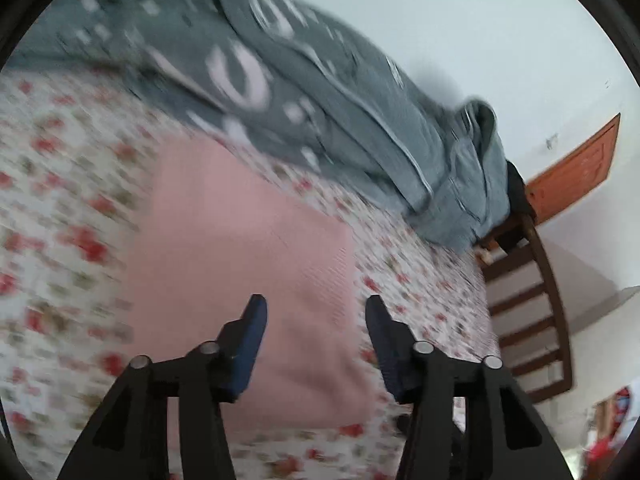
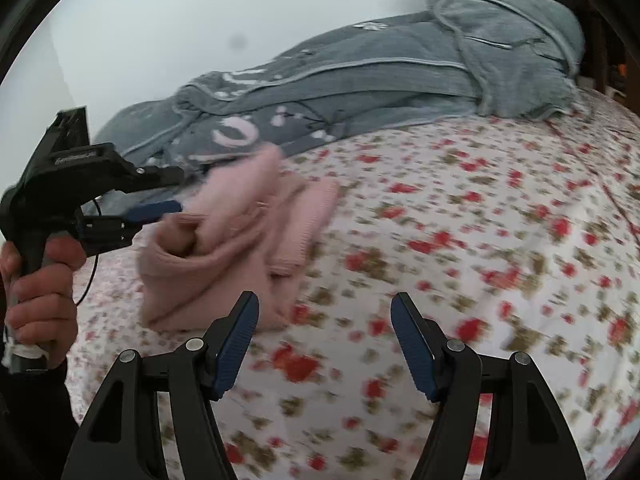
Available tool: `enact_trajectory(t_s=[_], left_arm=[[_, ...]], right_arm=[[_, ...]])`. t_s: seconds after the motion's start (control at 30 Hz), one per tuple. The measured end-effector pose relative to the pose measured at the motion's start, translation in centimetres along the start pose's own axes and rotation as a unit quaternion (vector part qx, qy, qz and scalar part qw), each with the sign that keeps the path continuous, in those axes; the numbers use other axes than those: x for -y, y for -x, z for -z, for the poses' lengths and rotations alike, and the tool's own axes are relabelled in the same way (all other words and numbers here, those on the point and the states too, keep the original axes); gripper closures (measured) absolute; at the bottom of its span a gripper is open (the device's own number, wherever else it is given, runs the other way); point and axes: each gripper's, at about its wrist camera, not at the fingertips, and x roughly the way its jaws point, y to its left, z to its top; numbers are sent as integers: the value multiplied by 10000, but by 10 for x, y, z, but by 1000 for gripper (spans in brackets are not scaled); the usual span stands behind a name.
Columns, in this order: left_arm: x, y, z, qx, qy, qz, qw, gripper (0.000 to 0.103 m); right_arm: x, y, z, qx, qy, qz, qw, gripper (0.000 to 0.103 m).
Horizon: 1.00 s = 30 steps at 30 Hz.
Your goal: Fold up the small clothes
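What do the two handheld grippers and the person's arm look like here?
Both are black plastic. The left gripper and the right gripper have angular linkage arms with silver round pins and ribbed blue pads. The left one has a pistol-style handle, pale lettering on its body and a thin black cable looping below. The hand emerges from a dark sleeve.
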Motion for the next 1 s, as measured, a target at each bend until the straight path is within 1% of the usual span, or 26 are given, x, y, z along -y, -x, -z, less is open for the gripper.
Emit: enact_trajectory(t_s=[0.07, 0.13, 0.2, 0.27, 0.3, 0.37, 0.4, 0.43, 0.5, 0.57, 0.6, 0.63, 0.7, 0.73, 0.8, 0.9, 0.97, 1.0], left_arm=[[-14, 16, 2, 177, -69, -179, 9997, 53], [-32, 31, 7, 264, -96, -322, 9991, 53], [-47, 37, 14, 253, -172, -444, 9985, 53], [-60, 42, 21, 244, -246, -545, 9979, 53], [-67, 43, 24, 229, -288, -589, 9976, 53], [-77, 44, 31, 215, -346, -628, 9972, 53], [-80, 43, 33, 207, -363, -645, 9970, 53], [-86, 44, 37, 192, -382, -669, 9968, 53], [-95, 46, 41, 158, -394, -759, 9962, 53], [-100, 46, 43, 143, -368, -848, 9956, 53], [-104, 47, 43, 143, -352, -849, 9957, 53], [-107, 47, 45, 146, -332, -839, 9958, 53], [-110, 47, 46, 149, -292, -799, 9963, 53], [-111, 47, 47, 166, -273, -761, 9966, 53], [-109, 47, 48, 188, -285, -643, 9973, 53], [-103, 45, 52, 188, -386, -528, 9977, 53], [-98, 42, 54, 178, -491, -502, 9974, 53], [-95, 39, 54, 174, -527, -491, 9973, 53]], right_arm=[[-13, -5, -9, 34, 20, -315, 9995, 35], [-24, -12, -20, 74, -53, -633, 9980, 35], [-34, -19, -31, 89, -196, -915, 9956, 35], [-43, -27, -41, 103, -331, -1101, 9933, 35], [-48, -34, -47, 96, -409, -1157, 9924, 35], [-56, -49, -54, -27, -486, -1127, 9924, 35], [-59, -59, -57, -142, -512, -1041, 9931, 35], [-62, -75, -58, -371, -568, -862, 9940, 35], [-66, -98, -56, -682, -602, -879, 9920, 35], [-73, -112, -50, -836, -440, -656, 9934, 65], [-78, -113, -48, -798, -284, -506, 9951, 78], [-85, -108, -46, -600, 29, -359, 9975, 80], [-92, -96, -47, -348, 326, -369, 9982, 81], [-93, -87, -50, -185, 395, -449, 9980, 82], [-91, -75, -55, -10, 480, -617, 9969, 82], [-81, -63, -60, 216, 484, -686, 9962, 82], [-65, -56, -58, 367, 344, -679, 9964, 82], [-58, -56, -56, 362, 257, -651, 9969, 82]])
